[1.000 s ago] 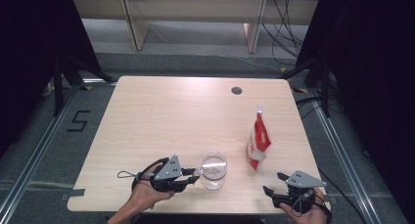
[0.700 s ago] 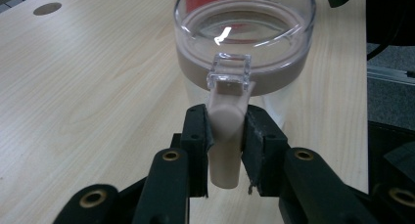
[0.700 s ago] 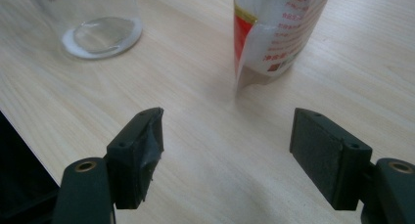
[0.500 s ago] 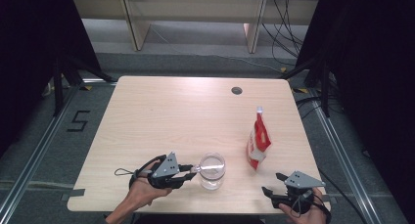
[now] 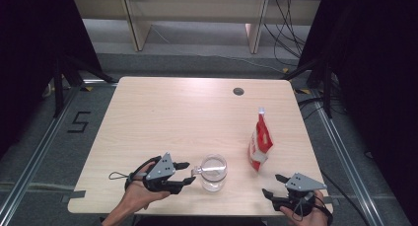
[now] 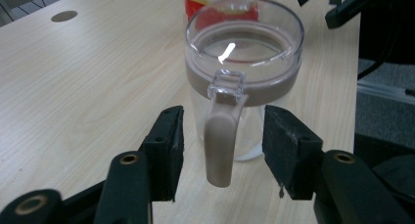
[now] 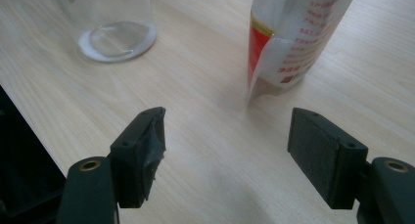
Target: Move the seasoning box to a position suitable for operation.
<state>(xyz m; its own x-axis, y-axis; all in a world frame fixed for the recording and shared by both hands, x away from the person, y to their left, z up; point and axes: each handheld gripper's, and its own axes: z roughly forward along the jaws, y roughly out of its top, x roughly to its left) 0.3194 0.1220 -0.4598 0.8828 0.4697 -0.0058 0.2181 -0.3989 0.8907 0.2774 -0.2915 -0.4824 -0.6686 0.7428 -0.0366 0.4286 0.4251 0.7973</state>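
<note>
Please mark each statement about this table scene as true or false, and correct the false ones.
1. The left gripper has its jaws on either side of the handle of the clear mug without pressing it. True; its jaws have just been opening.
2. The mug lies on its side. False: it stands upright on the wooden table.
3. The red and white pouch stands upright, to the right of the mug in the high view. True.
4. The right gripper is shut on the pouch. False: it is open, with the pouch beyond its jaws.
5. The mug is full of dark liquid. False: it looks empty.
</note>
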